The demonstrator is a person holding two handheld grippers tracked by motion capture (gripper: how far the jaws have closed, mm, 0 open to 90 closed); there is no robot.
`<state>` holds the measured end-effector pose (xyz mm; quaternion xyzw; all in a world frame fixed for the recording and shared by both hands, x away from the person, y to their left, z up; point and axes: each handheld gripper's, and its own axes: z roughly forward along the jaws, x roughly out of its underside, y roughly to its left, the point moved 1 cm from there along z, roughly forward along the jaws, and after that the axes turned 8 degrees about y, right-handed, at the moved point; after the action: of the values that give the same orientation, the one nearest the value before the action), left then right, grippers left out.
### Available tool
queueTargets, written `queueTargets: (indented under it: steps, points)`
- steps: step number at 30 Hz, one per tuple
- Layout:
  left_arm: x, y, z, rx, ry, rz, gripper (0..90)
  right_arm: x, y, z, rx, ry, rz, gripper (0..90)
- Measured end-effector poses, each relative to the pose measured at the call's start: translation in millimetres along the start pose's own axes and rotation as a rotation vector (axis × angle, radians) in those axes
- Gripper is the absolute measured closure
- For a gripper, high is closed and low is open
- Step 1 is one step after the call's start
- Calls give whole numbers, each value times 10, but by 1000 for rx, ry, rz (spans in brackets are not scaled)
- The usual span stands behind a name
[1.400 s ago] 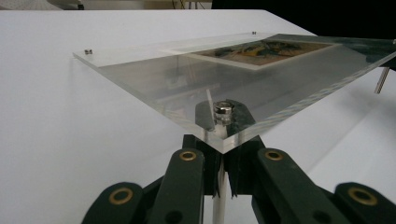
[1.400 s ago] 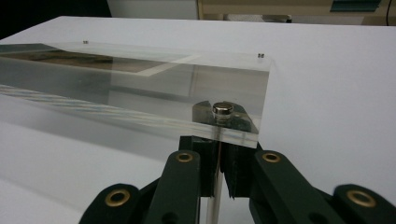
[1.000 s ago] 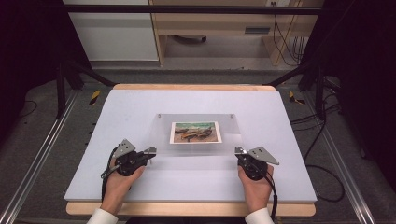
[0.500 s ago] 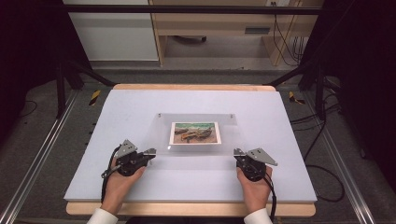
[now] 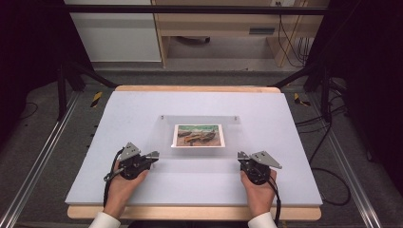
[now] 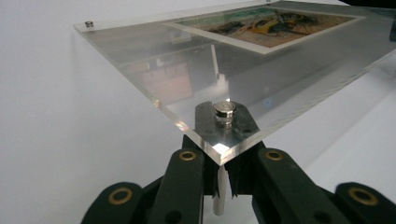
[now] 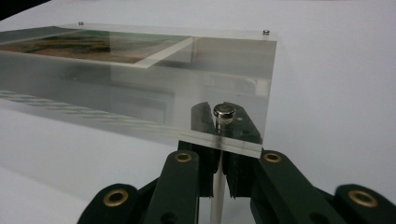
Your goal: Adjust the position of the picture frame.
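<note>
At frame centre, left claw [image 6: 219,179] and right claw [image 7: 218,179] each clamp a corner post [image 6: 219,196] beneath the clear acrylic frame [image 5: 202,142].

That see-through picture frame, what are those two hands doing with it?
A person holds a gripper in each hand. The left gripper and right gripper are each shut on a metal standoff pin at a near corner of the clear acrylic frame. The picture lies flat inside it, on the white table.

It looked like a lab or test room. A white surface [image 5: 142,114] stood inside dark metal framing [image 5: 190,9], with floor rails [image 5: 43,161]. Loose cables [image 5: 328,156] lay around, and cabinets [image 5: 119,35] stood behind.
</note>
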<state>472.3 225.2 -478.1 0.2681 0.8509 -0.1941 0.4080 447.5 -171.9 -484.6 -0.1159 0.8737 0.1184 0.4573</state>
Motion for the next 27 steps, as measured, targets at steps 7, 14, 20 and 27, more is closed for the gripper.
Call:
queueTargets:
  steps: [7, 14, 20, 27]
  points:
    - [7, -8, 13, -9, 16, 10, 833, 19, -5, 17, 1, 9, 3, 840]
    - [18, -8, 24, -9, 27, 11, 833, 40, -5, 37, 3, 21, 3, 840]
    - [22, -8, 30, -10, 34, 11, 833, 42, -8, 39, 1, 23, 4, 838]
    - [24, -10, 34, -14, 36, 14, 833, 45, -7, 44, 0, 25, 4, 835]
